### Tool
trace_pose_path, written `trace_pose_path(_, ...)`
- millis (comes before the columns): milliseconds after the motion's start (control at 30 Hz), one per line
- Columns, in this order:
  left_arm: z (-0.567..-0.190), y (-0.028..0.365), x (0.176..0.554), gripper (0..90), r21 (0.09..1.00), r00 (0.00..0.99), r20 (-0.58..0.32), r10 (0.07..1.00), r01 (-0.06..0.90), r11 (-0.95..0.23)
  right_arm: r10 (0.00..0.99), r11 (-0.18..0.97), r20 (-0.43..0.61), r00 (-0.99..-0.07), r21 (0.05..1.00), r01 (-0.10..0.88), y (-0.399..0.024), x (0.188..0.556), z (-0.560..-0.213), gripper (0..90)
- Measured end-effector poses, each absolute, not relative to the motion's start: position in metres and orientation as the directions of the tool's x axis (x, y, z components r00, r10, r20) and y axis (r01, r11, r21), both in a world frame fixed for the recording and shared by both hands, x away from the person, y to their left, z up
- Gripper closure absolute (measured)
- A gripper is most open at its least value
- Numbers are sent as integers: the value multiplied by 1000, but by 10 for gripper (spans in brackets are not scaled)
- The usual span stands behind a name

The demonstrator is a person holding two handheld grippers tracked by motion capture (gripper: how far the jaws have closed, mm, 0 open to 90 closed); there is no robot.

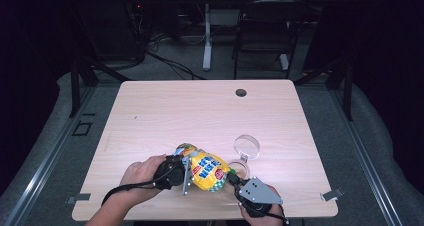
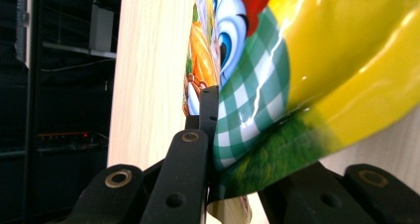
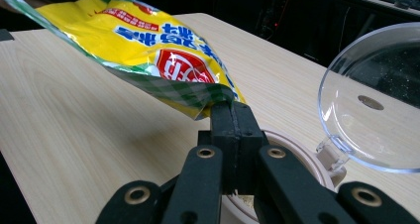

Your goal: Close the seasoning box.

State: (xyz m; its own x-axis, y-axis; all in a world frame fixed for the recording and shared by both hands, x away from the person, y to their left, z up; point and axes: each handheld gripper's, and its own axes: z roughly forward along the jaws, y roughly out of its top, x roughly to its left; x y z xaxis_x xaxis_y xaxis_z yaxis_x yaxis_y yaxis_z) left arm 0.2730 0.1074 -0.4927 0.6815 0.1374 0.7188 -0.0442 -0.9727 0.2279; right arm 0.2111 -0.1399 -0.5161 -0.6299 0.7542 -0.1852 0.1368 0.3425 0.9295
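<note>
A yellow snack bag (image 1: 207, 172) with a cartoon print is held just above the front of the wooden table (image 1: 200, 111), stretched between both grippers. My left gripper (image 1: 187, 173) is shut on the bag's left end; in the left gripper view its jaws (image 2: 213, 116) pinch the green checked seam of the bag (image 2: 307, 55). My right gripper (image 1: 233, 179) is shut on the bag's right corner. In the right gripper view its closed jaws (image 3: 231, 114) clamp the corner, and the bag (image 3: 148, 45) rises away to the upper left.
A round beige container (image 1: 240, 167) with a hinged clear lid (image 1: 247, 146) standing open sits just behind the right gripper; in the right gripper view its rim (image 3: 297, 157) lies under the jaws and the clear lid (image 3: 376, 110) stands at the right. A cable hole (image 1: 241, 92) marks the table's far side.
</note>
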Motion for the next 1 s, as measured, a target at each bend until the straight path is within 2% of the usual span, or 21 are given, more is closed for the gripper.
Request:
trace_pose_path(700, -522, 117, 268, 854, 429, 728, 604, 324, 46, -902, 752, 342, -197, -629, 933, 117, -139, 211, -515, 900)
trace_pose_path(1000, -528, 119, 266, 856, 472, 738, 564, 369, 79, -878, 754, 333, -191, -628, 936, 115, -140, 211, -515, 890)
